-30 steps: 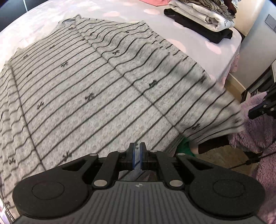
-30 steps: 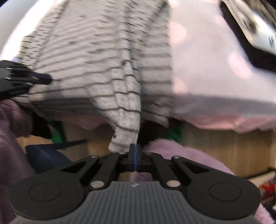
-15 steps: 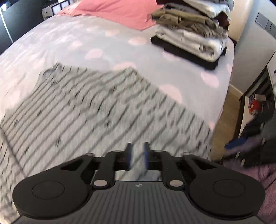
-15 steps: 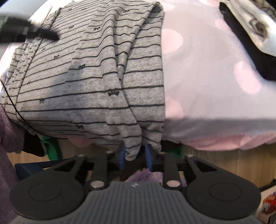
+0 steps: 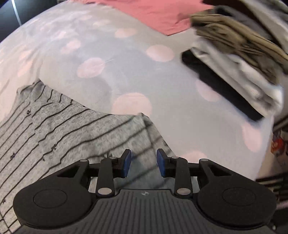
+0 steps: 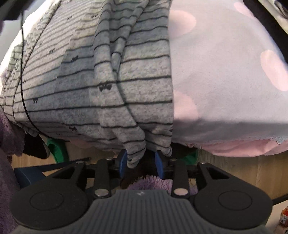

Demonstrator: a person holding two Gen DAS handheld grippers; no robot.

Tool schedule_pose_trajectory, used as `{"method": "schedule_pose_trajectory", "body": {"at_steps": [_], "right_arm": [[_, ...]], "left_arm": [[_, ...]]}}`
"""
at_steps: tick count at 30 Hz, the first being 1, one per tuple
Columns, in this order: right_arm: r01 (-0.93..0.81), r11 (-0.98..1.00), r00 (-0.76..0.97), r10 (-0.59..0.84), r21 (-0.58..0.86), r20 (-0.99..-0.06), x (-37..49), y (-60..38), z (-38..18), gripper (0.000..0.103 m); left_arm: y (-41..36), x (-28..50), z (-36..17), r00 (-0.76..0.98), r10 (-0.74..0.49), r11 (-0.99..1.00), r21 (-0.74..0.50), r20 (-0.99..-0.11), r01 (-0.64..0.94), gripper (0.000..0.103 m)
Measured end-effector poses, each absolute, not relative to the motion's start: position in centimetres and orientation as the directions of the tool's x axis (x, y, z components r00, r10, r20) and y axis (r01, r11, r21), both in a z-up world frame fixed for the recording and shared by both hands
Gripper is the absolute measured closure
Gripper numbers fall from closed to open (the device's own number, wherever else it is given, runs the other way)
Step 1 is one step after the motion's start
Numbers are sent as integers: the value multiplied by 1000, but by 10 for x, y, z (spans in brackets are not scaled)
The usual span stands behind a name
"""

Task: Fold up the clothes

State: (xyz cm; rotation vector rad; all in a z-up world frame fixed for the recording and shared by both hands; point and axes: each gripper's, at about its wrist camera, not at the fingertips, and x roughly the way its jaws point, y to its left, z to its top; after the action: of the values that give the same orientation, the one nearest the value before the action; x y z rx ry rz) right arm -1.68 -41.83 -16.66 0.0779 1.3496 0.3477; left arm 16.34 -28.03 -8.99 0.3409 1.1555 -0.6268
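In the left wrist view, the left gripper (image 5: 142, 165) is filling the bottom of the frame, its jaws having just been opening and now standing apart with nothing pinched between them. Just beyond the blue pads, the grey striped garment (image 5: 75, 133) is lying folded on the dotted bedsheet (image 5: 140, 72), covering the lower left. Farther off, at the upper right, a stack of folded clothes (image 5: 239, 54) is sitting on the bed, with a pink cloth (image 5: 162, 14) along the top edge.

In the right wrist view, the right gripper (image 6: 141, 162) is at the bottom, its jaws also having just been opening; a hanging corner of the garment (image 6: 108, 86) is dangling loose between the blue pads, released rather than pinched. The garment is draping over the bed's edge, above a purple fluffy fabric (image 6: 10, 140) at the lower left.

A fold looks just laid down and let go. The next move probably calls for regripping the overhanging hem and carrying it up onto the bed. The nearby stack is limiting room on the right.
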Motion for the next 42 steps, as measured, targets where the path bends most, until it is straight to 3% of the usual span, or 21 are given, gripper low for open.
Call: {"method": "schedule_pose_trajectory", "body": {"at_steps": [6,11,12,13,20,26,32,34,35,42], "right_arm": [[-263,925,154,320,274,-935,-10,-416,-179,65],[-259,913,142,358,314,-923,-4,-416,-193,69],[-263,911,138,362,319,-922,-5,-415,-194,90],[-269,909,137,363,318,-922,-7,-415,-192,98],[-246,919,108,343,309,-933,-34,-423,-153,100],[-235,946,144,262,224,-954,-42,-431,-132,100],[-160,937,123,332,311,-935,-31,-439,-153,93],[-147,951,142,293,272,-946,-28,-441,-153,71],[-136,955,156,285,265,-946,-27,-443,-153,69],[-90,948,246,317,304,-916,-3,-459,-155,64]], "left_arm": [[-281,181,-101,233,-269,799,-81,-935,595,98],[-282,186,-97,221,-276,799,-96,-935,594,101],[-281,187,-93,221,-286,799,-106,-932,592,101],[-280,188,-89,221,-297,800,-116,-929,589,101],[-277,201,-60,237,-379,809,-196,-895,554,102],[-290,203,-65,249,-408,807,-220,-878,548,102],[-293,199,-76,225,-364,800,-180,-904,572,98],[-290,197,-74,229,-367,786,-169,-902,594,92],[-289,196,-71,231,-367,781,-163,-901,603,87],[-299,201,-56,226,-376,774,-170,-899,610,83]]}}
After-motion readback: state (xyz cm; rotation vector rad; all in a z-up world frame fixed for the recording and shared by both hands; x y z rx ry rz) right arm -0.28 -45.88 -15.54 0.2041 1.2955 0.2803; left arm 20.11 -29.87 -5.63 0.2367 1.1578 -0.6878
